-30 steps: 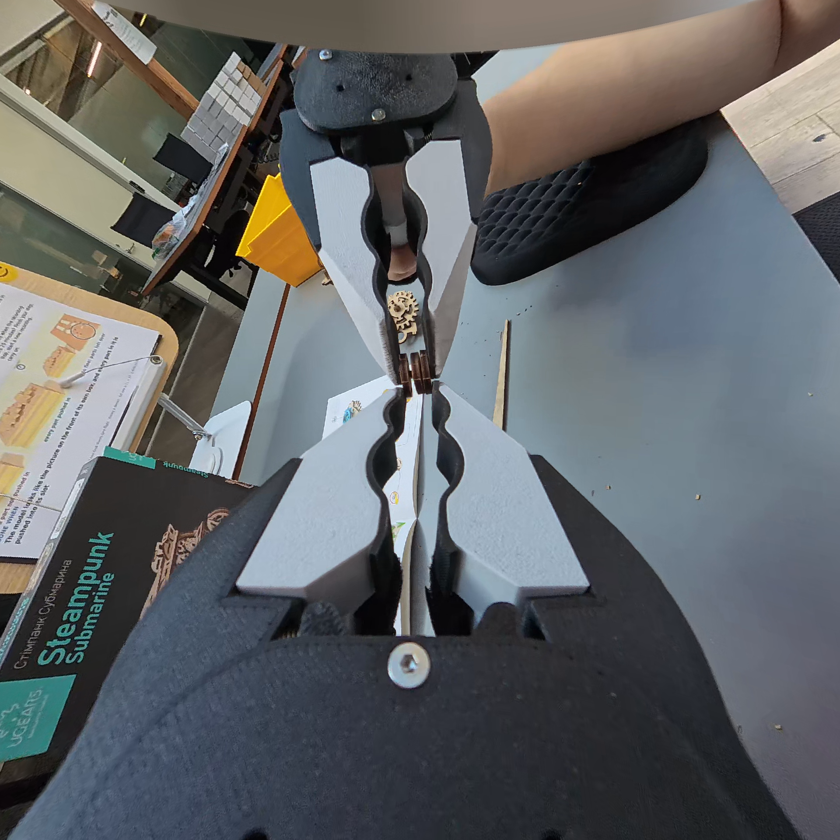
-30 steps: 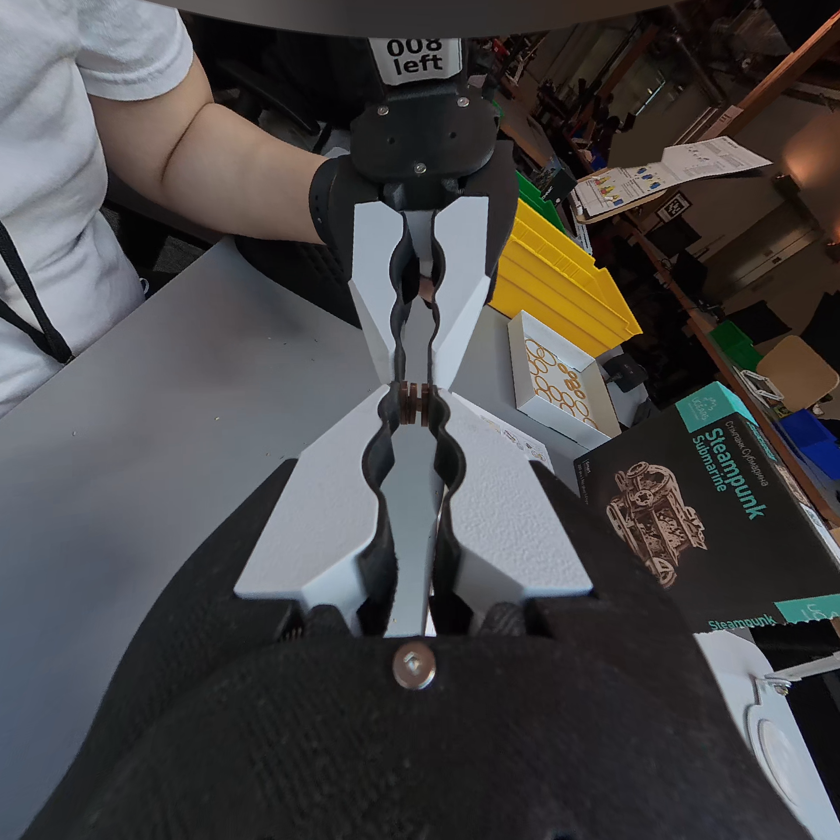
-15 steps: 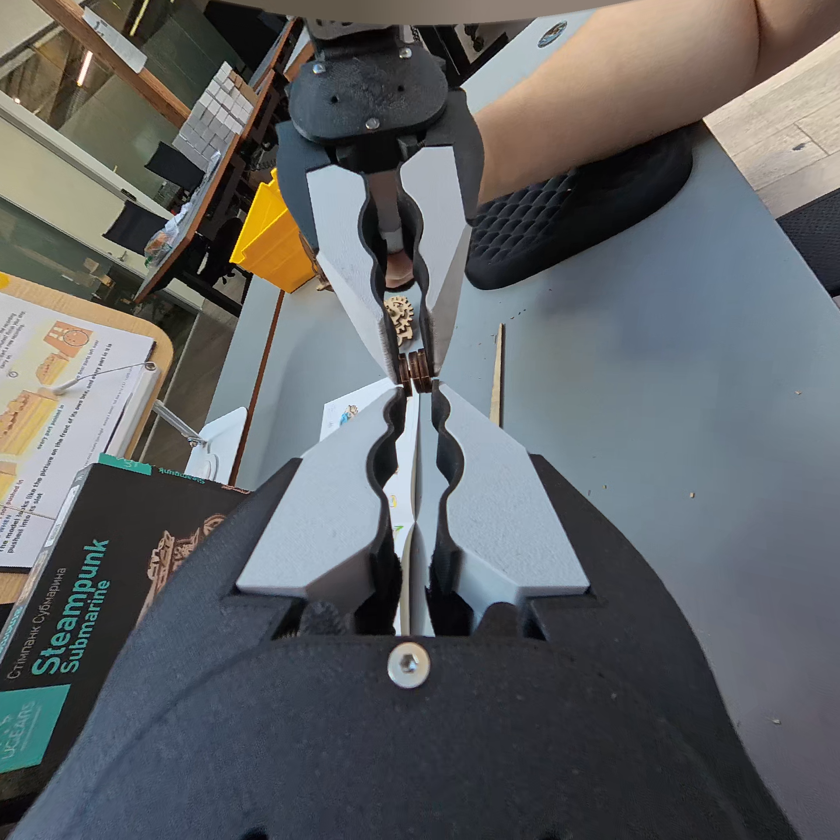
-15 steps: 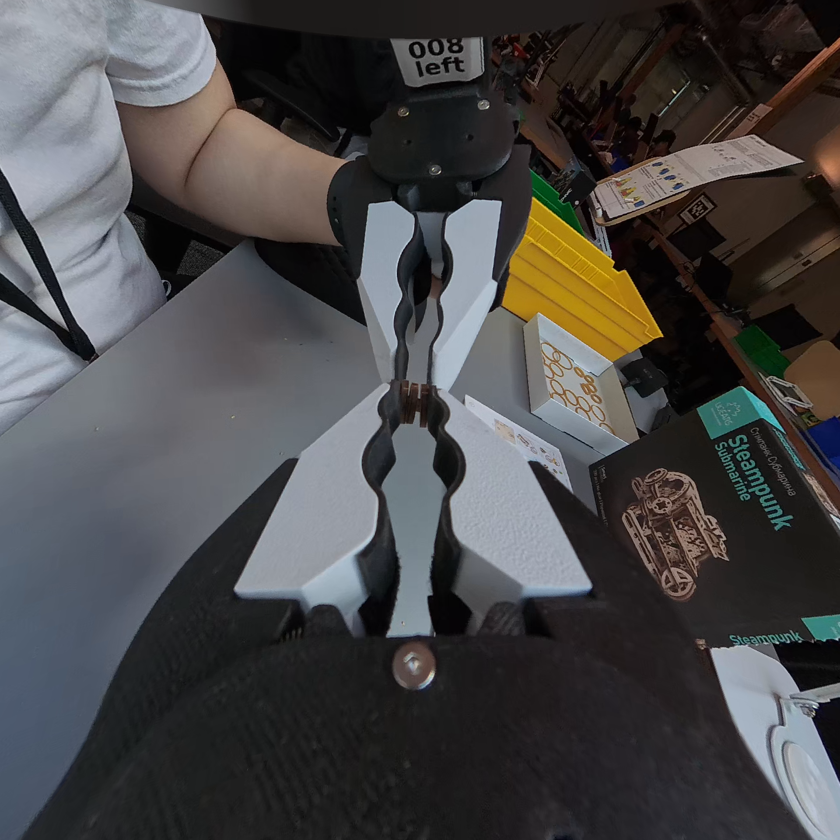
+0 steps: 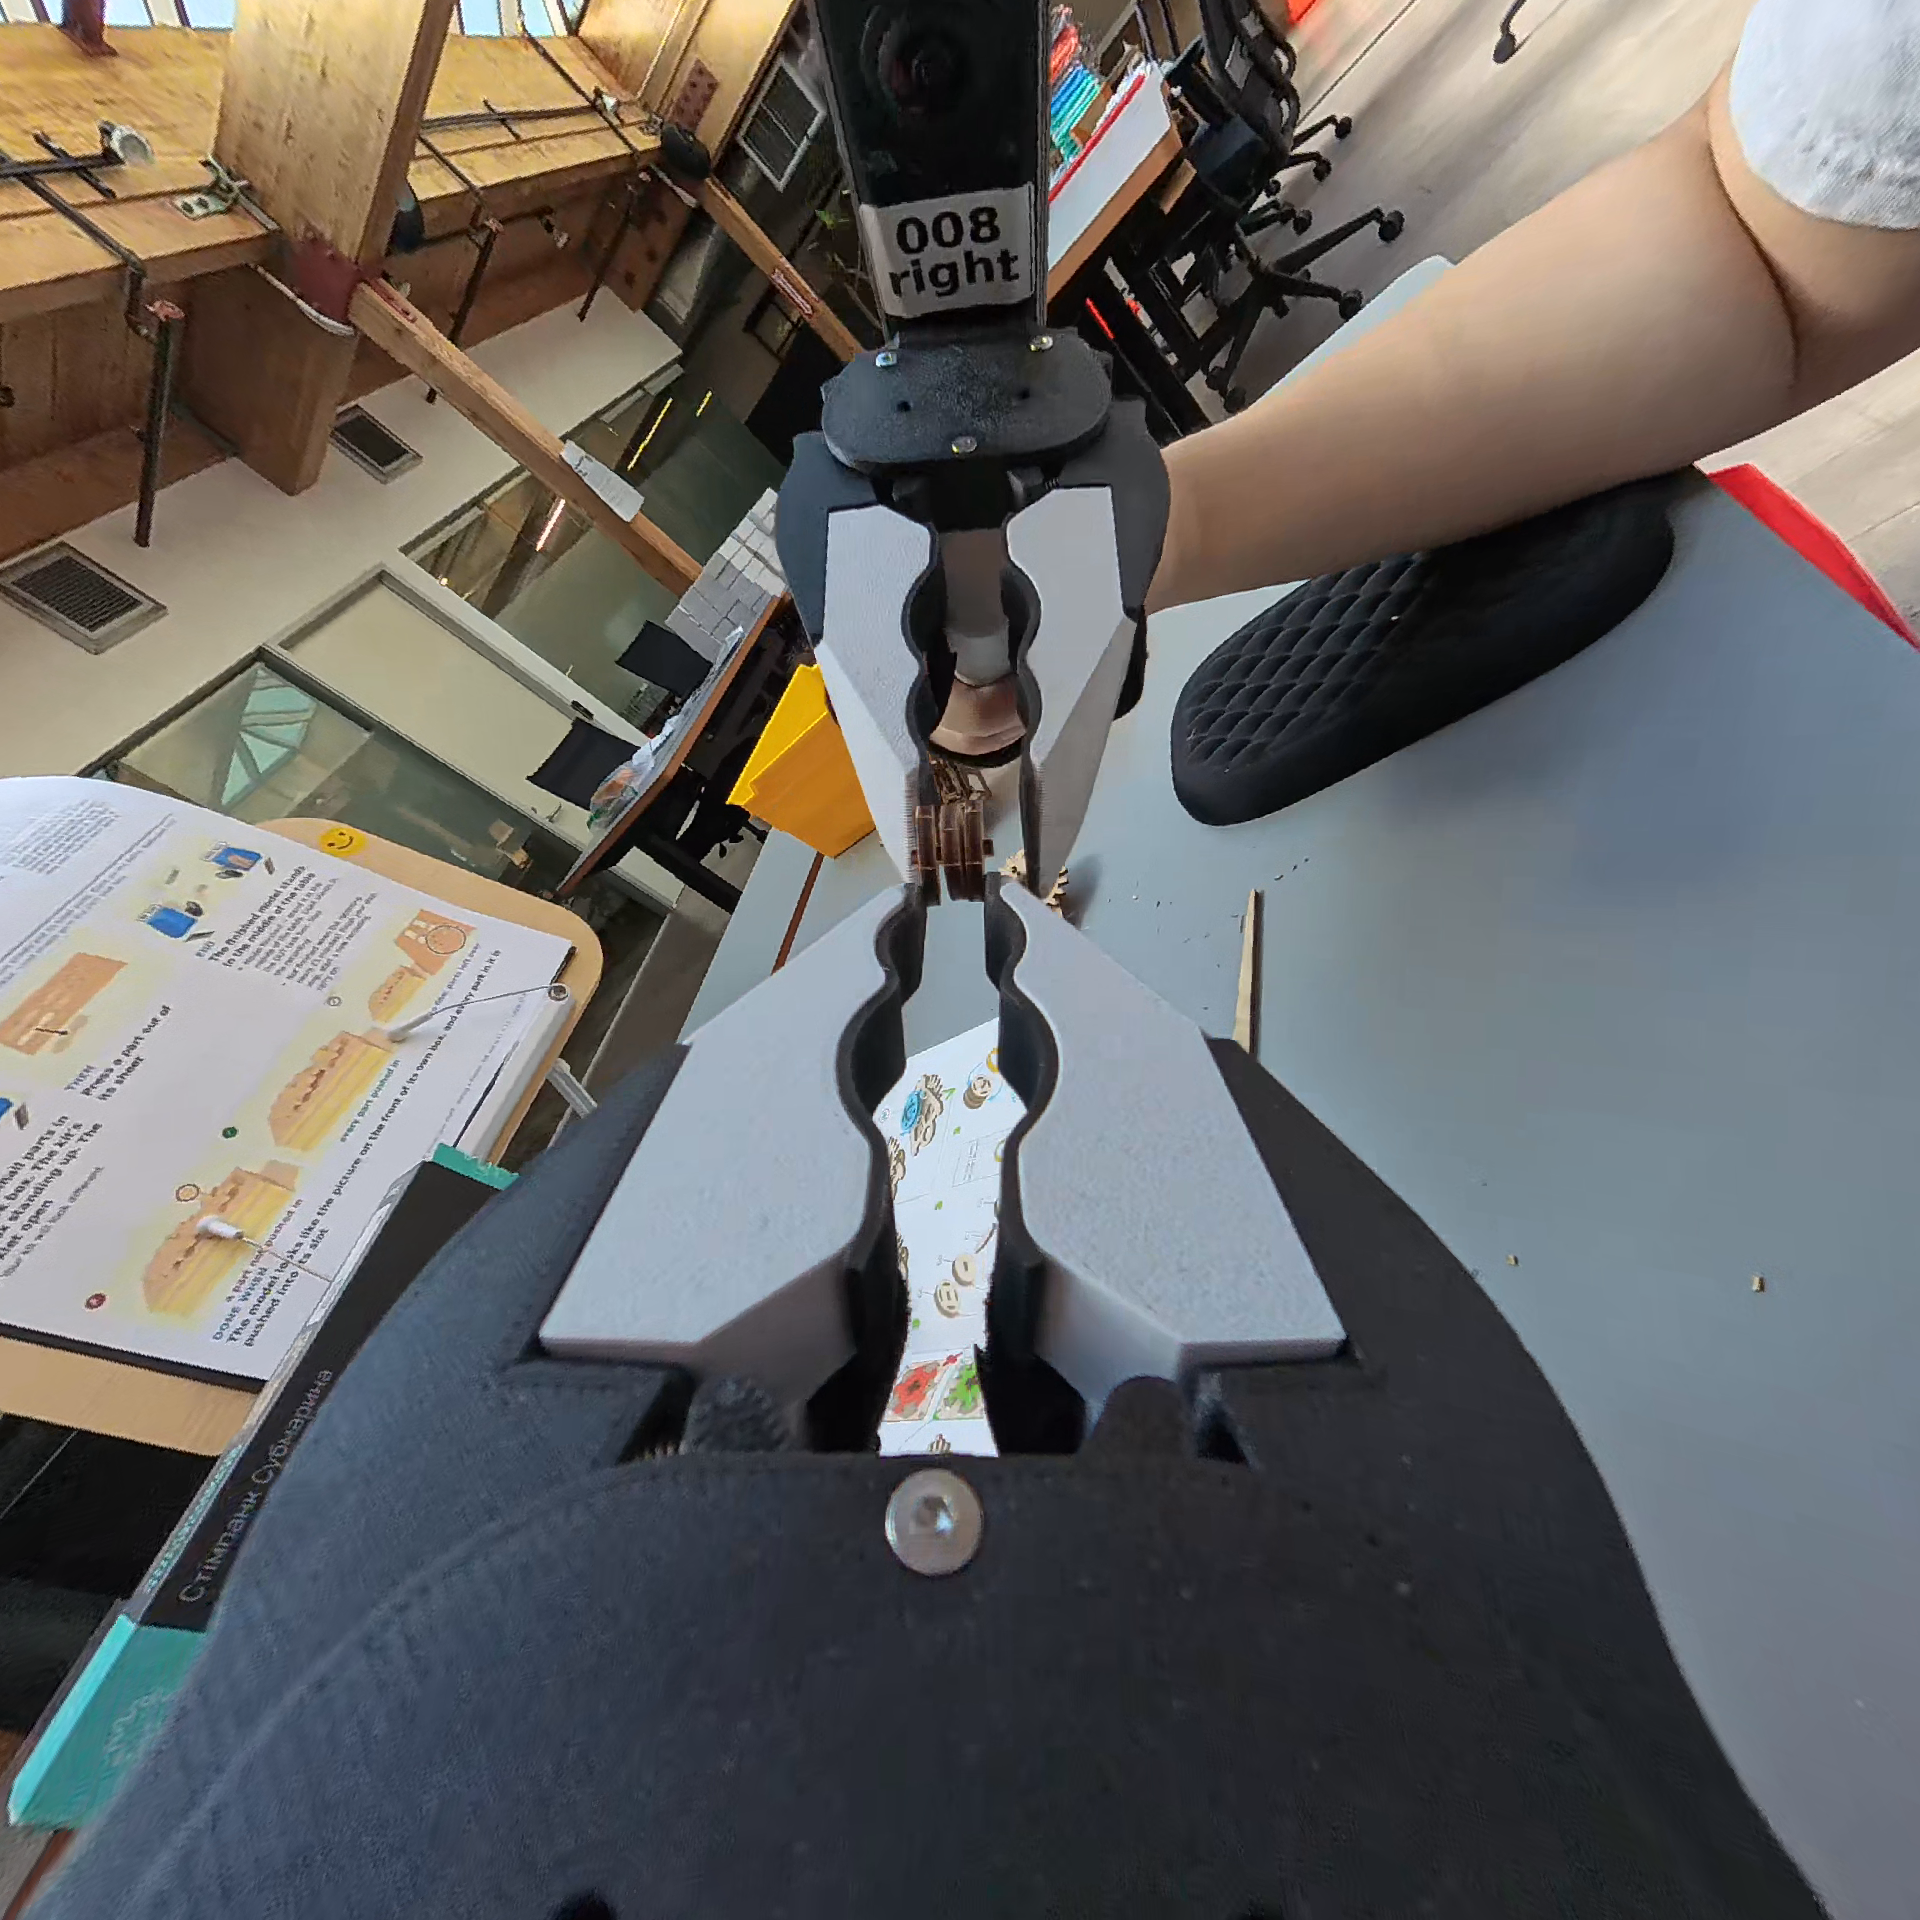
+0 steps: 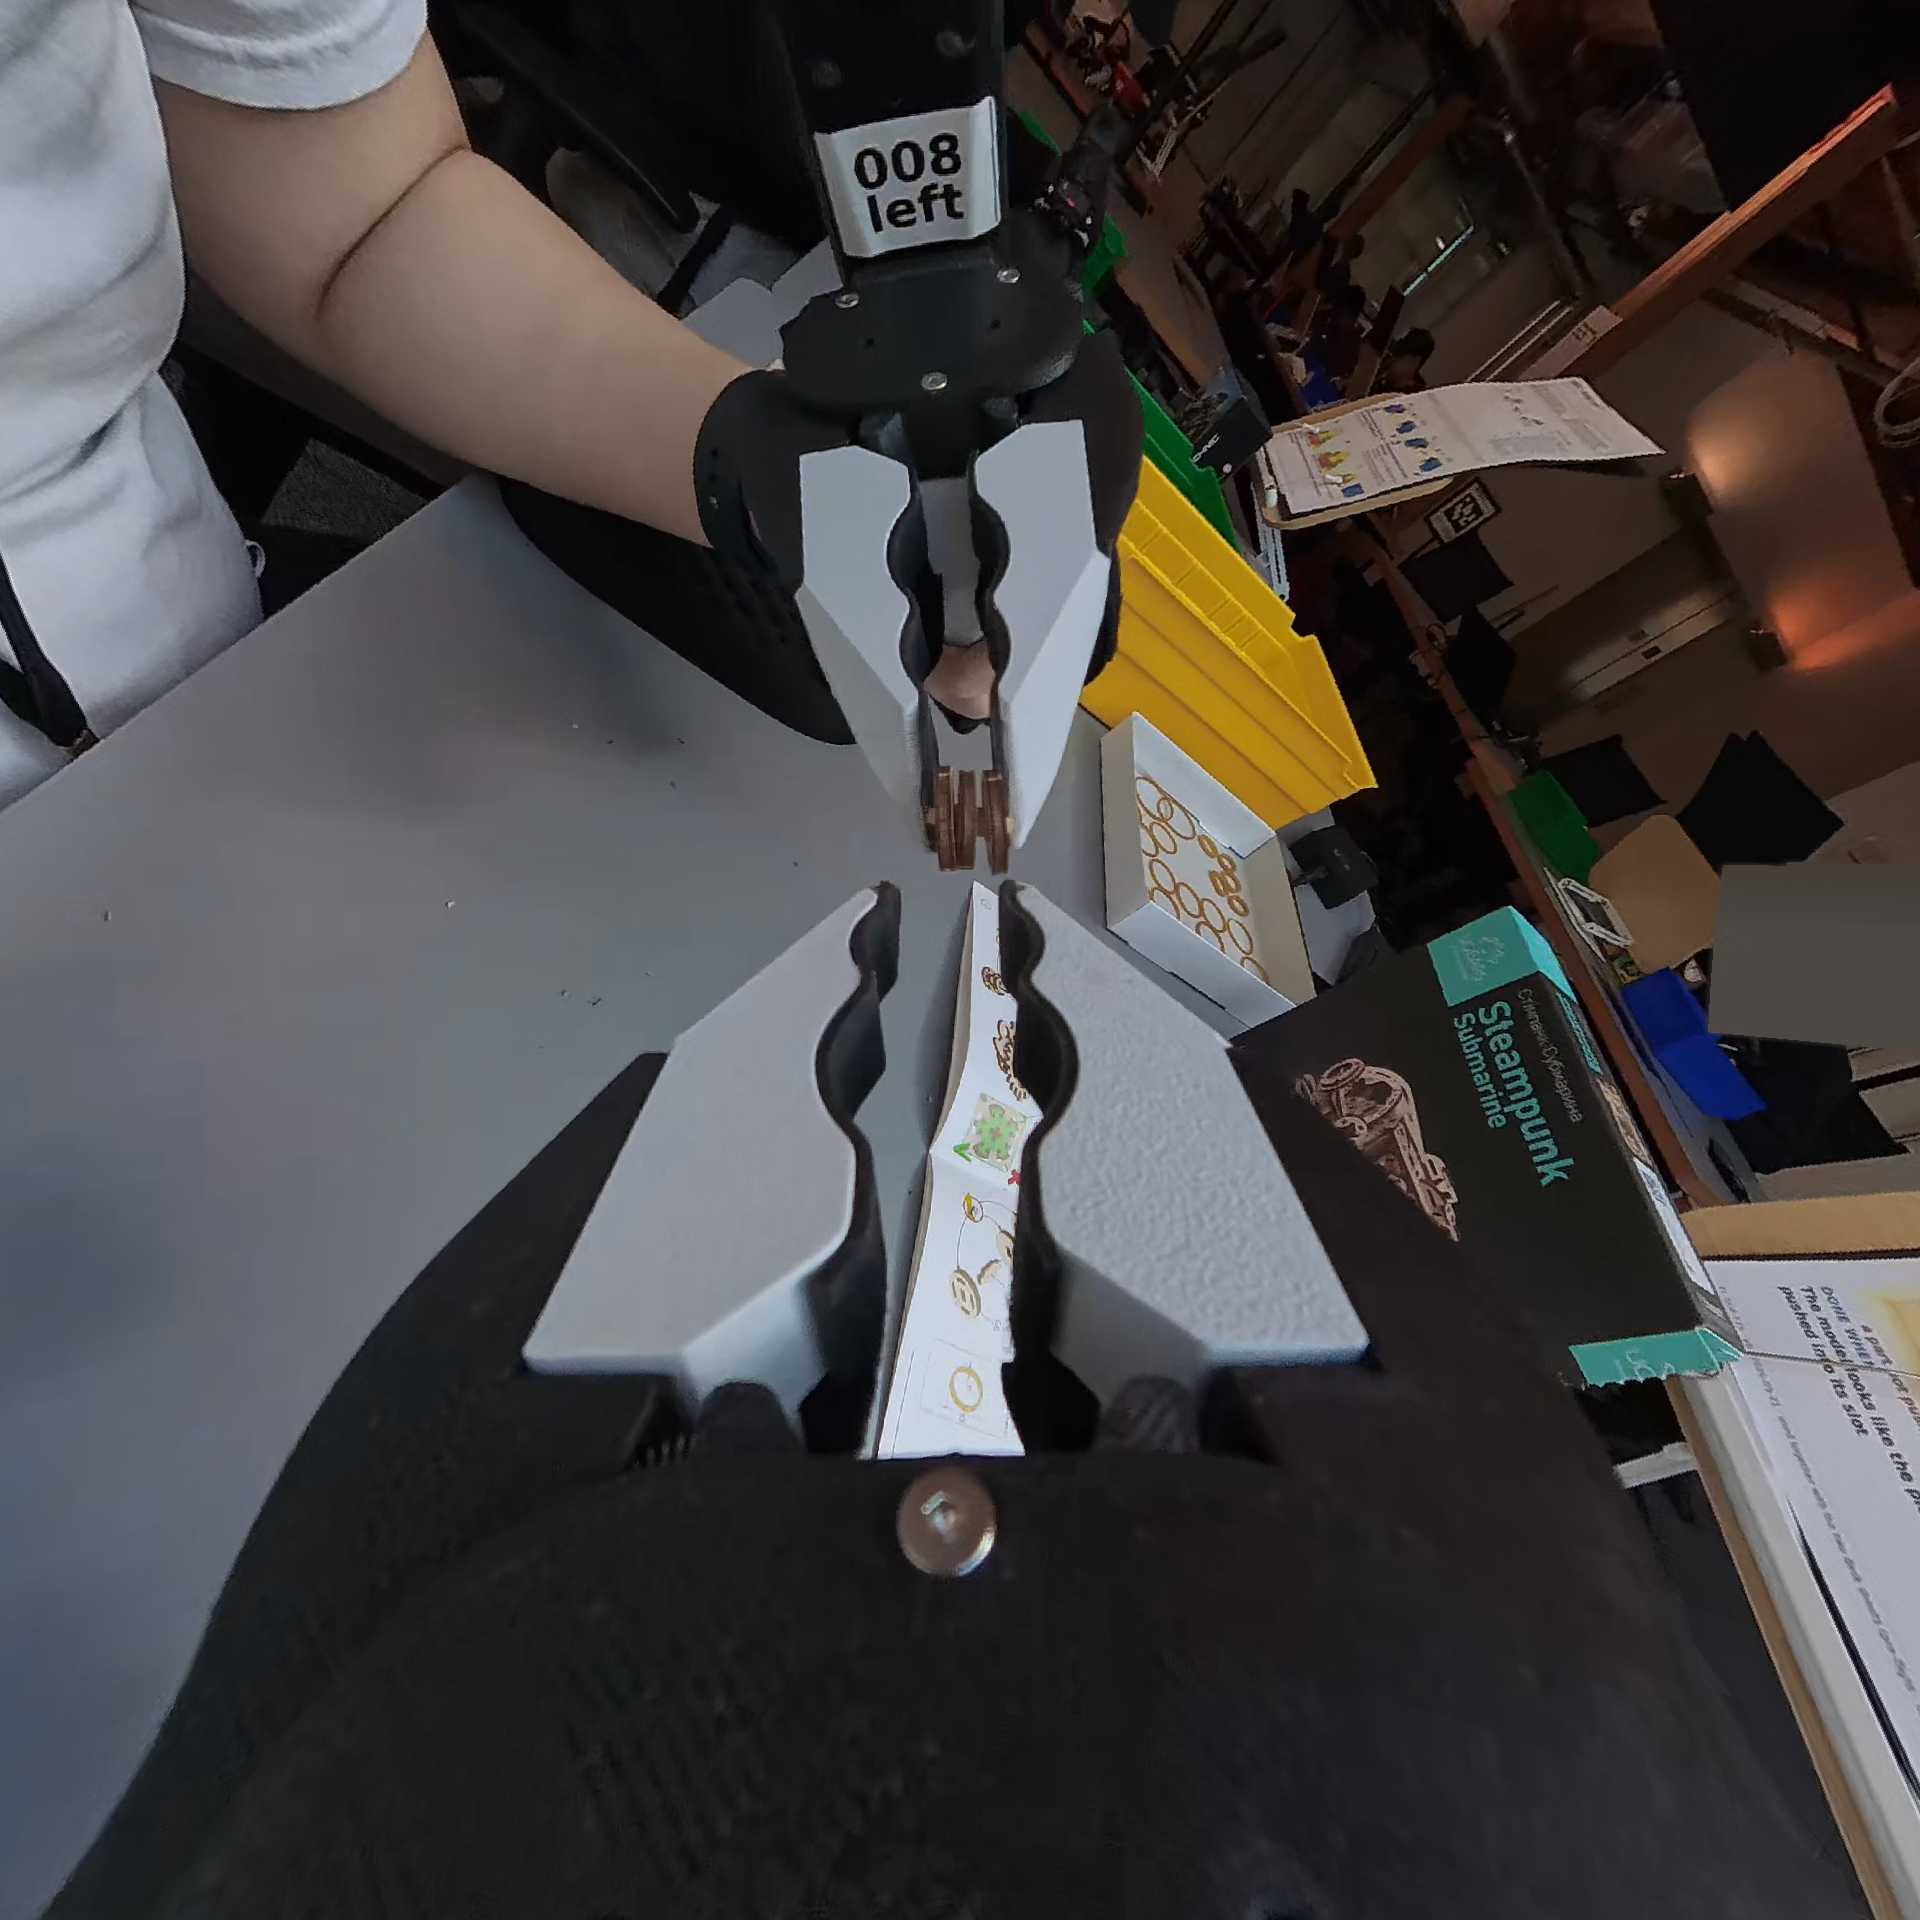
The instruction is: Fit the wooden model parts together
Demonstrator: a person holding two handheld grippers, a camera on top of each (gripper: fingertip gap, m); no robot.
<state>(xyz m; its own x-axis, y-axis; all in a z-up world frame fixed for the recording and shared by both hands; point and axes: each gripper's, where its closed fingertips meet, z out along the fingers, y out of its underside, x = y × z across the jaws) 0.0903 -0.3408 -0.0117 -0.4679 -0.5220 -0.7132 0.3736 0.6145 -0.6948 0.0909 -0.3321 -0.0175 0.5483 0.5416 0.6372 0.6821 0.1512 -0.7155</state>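
A small stack of wooden discs [image 6: 968, 821] sits between the fingertips of my left gripper [image 6: 966, 836], which is shut on it above the grey table [image 6: 364, 831]. In the left wrist view the stack [image 5: 948, 842] stands at the very tips of my left gripper [image 5: 951, 902]. My right gripper [image 6: 945, 894] is open and empty, tips just short of the stack. In the left wrist view the right gripper [image 5: 971, 875] faces mine, its jaws wider than the stack. A loose wooden gear [image 5: 1044, 883] lies on the table behind.
An assembly booklet [image 6: 987, 1143] lies under the grippers. The black kit box [image 6: 1455, 1122], a white tray with a ring sheet [image 6: 1184, 883] and yellow bins [image 6: 1216, 644] stand on one side. A black padded rest [image 5: 1403, 665] and a thin wooden strip [image 5: 1247, 966] are on the other. The grippers are tip to tip, or close to it.
My right gripper has opened and let go of the disc stack, which now stays in my left gripper. The two grippers have drawn slightly apart and tilted upward.
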